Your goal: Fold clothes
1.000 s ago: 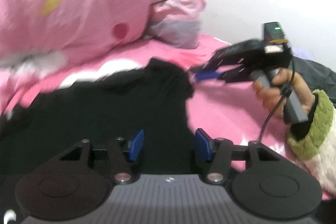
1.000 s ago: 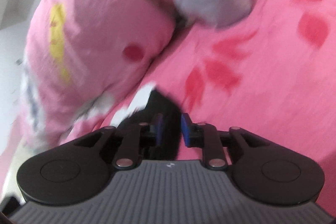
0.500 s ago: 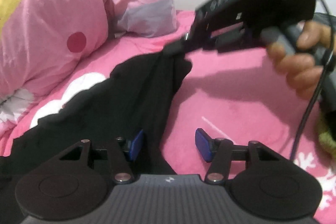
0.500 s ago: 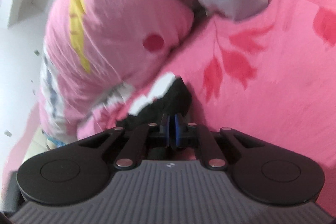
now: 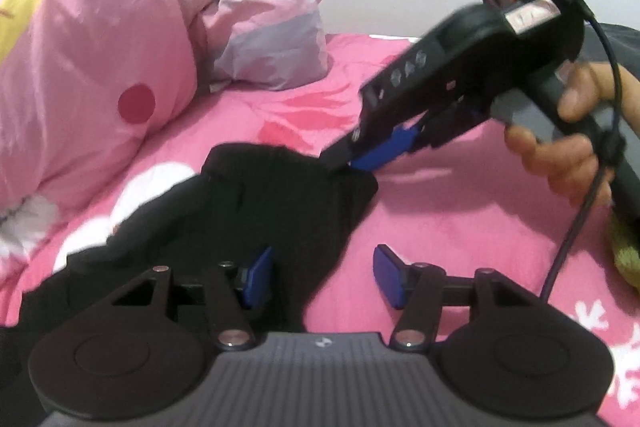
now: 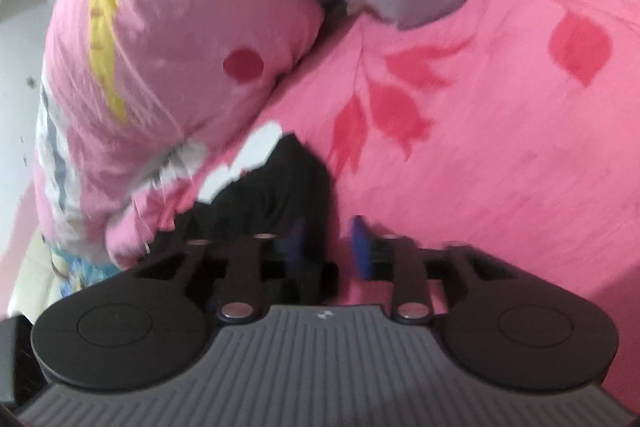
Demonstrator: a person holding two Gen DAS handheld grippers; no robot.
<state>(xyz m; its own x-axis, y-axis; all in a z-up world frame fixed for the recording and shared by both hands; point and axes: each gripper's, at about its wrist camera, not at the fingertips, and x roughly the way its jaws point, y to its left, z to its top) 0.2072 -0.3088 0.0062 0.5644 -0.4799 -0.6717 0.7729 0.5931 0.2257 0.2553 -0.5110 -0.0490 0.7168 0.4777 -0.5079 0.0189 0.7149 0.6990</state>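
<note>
Right gripper (image 6: pixel 326 247) just opening, jaws apart over black garment (image 5: pixel 280 211) at six o'clock, likely released. Left gripper (image 5: pixel 322 277) spread, empty.

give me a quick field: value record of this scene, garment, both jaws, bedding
surface: pink floral bedsheet
garment: black garment, rumpled, unfolded
left gripper: jaws open, cloth edge between them, not pinched
right gripper: jaws have just been opening, parted over the garment's corner, not gripping it
bedding: pink pillow, bunched quilt behind
</note>
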